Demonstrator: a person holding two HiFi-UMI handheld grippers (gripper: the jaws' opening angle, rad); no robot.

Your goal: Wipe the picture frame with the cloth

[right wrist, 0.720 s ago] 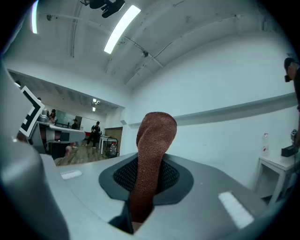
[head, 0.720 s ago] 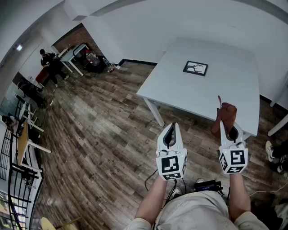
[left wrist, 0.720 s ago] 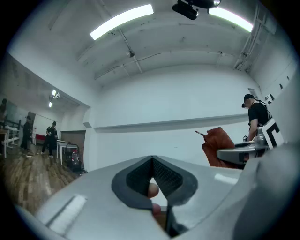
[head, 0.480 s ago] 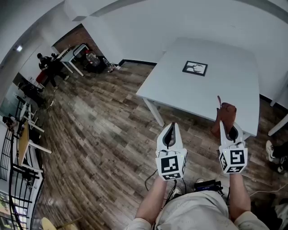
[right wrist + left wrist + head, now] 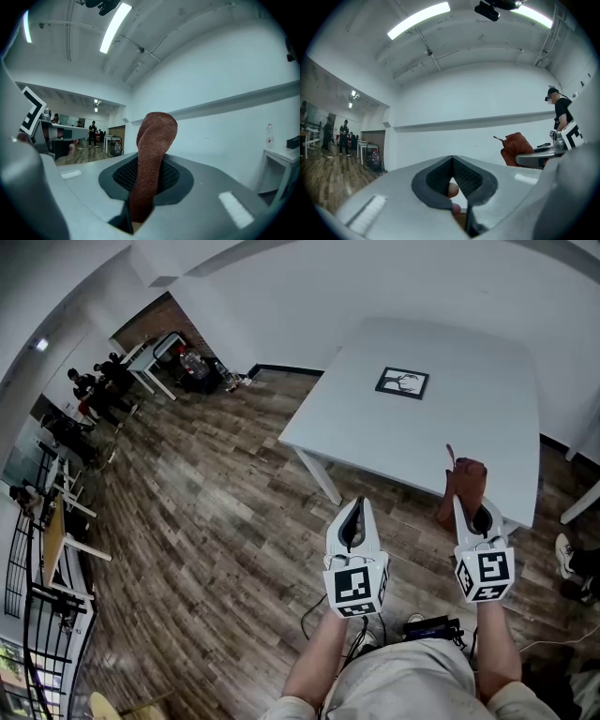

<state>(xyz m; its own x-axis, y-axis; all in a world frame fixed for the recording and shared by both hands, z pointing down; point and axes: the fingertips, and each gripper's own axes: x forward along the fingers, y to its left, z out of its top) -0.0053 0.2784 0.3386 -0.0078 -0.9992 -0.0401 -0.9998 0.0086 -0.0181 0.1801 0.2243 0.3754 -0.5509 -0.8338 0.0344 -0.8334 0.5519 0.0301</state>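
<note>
Right in front of me, the right gripper [image 5: 140, 206] has its jaws clamped on the rust-brown cloth [image 5: 151, 154]. The fabric runs up between the pads and stands past the tips, folded over at the top. From the head view, that right gripper [image 5: 466, 507] holds the cloth [image 5: 466, 482] up over the near edge of the white table [image 5: 469, 423]. The left gripper [image 5: 355, 507] sits just beside it to the left, over the floor, short of the table. Its own view shows the left gripper [image 5: 452, 164] with jaws together and nothing gripped, and the cloth [image 5: 516, 146] is off to its right. Further out, the picture frame [image 5: 402, 382] lies flat on the tabletop towards the far side, black-bordered with a dark motif on white. It is well apart from both grippers and from the cloth. The table stands against a white wall, and the rest of its top is bare. To the left stretches a wood plank floor [image 5: 197, 502]. Away in the far corner there's a brick wall [image 5: 155, 320], a few people [image 5: 94, 385] and some small tables.
</note>
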